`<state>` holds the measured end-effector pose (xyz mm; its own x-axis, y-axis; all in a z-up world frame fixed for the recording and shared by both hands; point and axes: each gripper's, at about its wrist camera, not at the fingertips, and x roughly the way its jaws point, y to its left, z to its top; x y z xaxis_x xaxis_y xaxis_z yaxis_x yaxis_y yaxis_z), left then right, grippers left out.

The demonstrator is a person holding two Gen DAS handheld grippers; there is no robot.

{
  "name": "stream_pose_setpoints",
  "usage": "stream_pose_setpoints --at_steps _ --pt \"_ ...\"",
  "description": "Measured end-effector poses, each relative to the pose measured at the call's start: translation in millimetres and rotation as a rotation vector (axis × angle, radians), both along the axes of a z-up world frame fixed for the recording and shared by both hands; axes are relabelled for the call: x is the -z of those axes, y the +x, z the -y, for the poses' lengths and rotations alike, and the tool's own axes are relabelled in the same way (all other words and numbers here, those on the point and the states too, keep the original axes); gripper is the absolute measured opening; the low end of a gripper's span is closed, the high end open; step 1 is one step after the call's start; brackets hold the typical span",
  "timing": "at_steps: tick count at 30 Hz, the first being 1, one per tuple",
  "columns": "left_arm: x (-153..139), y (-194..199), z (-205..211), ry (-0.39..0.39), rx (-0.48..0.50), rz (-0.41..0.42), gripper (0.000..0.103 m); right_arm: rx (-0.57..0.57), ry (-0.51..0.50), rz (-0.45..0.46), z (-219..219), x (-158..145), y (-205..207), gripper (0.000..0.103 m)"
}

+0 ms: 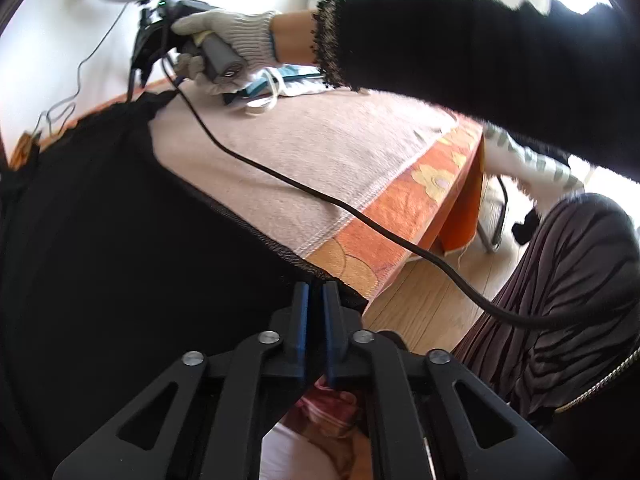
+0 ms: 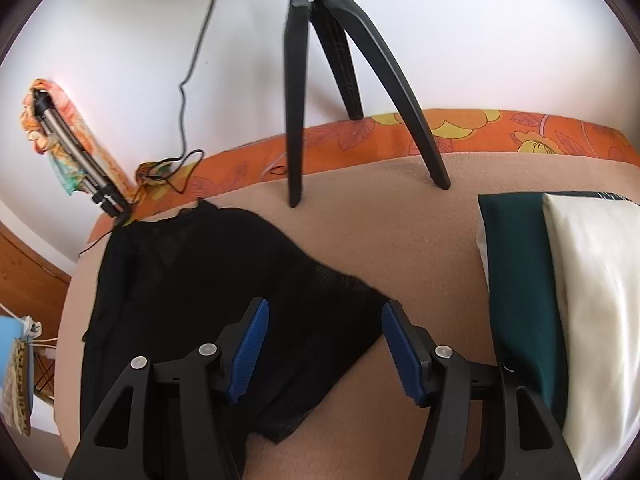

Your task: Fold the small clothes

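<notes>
1. Your left gripper (image 1: 315,285) tilts down over the near edge of the table, its blue-padded fingers (image 1: 301,312) drawn almost together and pinching the hem of the thin black knit garment (image 1: 100,240), which spreads away to the left of those fingers.
2. Ahead of the left fingertips, the beige towel-like cloth (image 1: 304,148) covers the table, laid over an orange flowered tablecloth (image 1: 424,196) that shows to their right.
3. Your right hand (image 1: 236,44), in a light knitted glove under a black fuzzy sleeve (image 1: 460,52), reaches across far beyond the left fingers, wrapped around the handle of the right gripper, which points down at the garment's far corner.
4. A black cable (image 1: 320,196) trails from that handle across the cloth.
5. Your right gripper (image 2: 325,309) angles steeply down, its ribbed blue pads (image 2: 250,350) standing wide apart and gripping nothing; the garment lies flat beneath and between them, its edge running close inside the right finger.
6. Right of the right finger rest a folded dark green cloth (image 2: 520,280) and a folded white cloth (image 2: 592,288).
7. Beyond the fingertips stand black tripod legs (image 2: 296,100).
</notes>
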<state>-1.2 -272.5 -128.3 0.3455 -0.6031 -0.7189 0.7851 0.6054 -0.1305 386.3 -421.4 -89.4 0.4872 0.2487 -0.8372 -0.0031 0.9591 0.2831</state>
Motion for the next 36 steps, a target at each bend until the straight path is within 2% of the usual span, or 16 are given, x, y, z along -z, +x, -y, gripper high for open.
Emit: stream_pose_setpoints --at_steps 7,9,11,13,14,15,17,20,22,24,29,30,32,33,35,36 --pt "-5 12 -24 -0.088 -0.09 -0.06 0.003 0.012 -0.048 -0.013 3 17 11 0.064" --pt "-6 13 -25 -0.107 -0.072 -0.08 0.003 0.004 -0.056 -0.007 2 17 12 0.068" --pt "-9 6 -21 -0.097 -0.062 -0.051 0.003 0.005 -0.052 -0.006 2 17 13 0.068" --pt "-8 -1 -12 -0.074 -0.027 -0.041 0.013 -0.001 -0.052 -0.007 2 15 13 0.068" --pt "-6 -3 -8 -0.053 -0.015 -0.044 0.037 -0.005 -0.055 -0.006 2 14 13 0.069" --pt "-4 -5 -2 -0.034 -0.011 -0.034 0.05 -0.008 -0.057 -0.006 2 13 13 0.07" --pt "-2 -10 6 -0.018 0.016 -0.002 0.05 -0.009 -0.052 -0.006 3 11 13 0.073" --pt "2 -16 20 0.053 0.031 0.093 0.05 -0.007 -0.062 -0.004 5 10 13 0.073" --pt "3 -14 24 0.069 0.027 0.117 0.043 -0.008 -0.066 -0.007 7 12 14 0.073" --pt "0 -6 20 0.041 0.014 0.087 0.011 -0.005 -0.061 -0.012 10 15 15 0.073" --pt "-3 11 1 -0.041 -0.047 0.001 0.005 -0.011 -0.07 0.013 7 19 15 0.072" --pt "-5 12 -2 -0.055 -0.058 0.0 0.005 -0.011 -0.069 0.02 6 19 15 0.07" --pt "-7 10 -5 -0.068 -0.069 0.002 0.004 -0.019 -0.06 0.029 3 18 16 0.049" --pt "-7 9 -6 -0.072 -0.071 0.003 0.004 -0.021 -0.062 0.028 1 18 16 0.045" --pt "-9 8 -9 -0.085 -0.082 0.004 0.004 -0.021 -0.073 0.024 -4 18 16 0.023" --pt "-9 9 -10 -0.092 -0.088 0.001 0.004 -0.036 -0.049 0.017 -6 18 16 0.017"
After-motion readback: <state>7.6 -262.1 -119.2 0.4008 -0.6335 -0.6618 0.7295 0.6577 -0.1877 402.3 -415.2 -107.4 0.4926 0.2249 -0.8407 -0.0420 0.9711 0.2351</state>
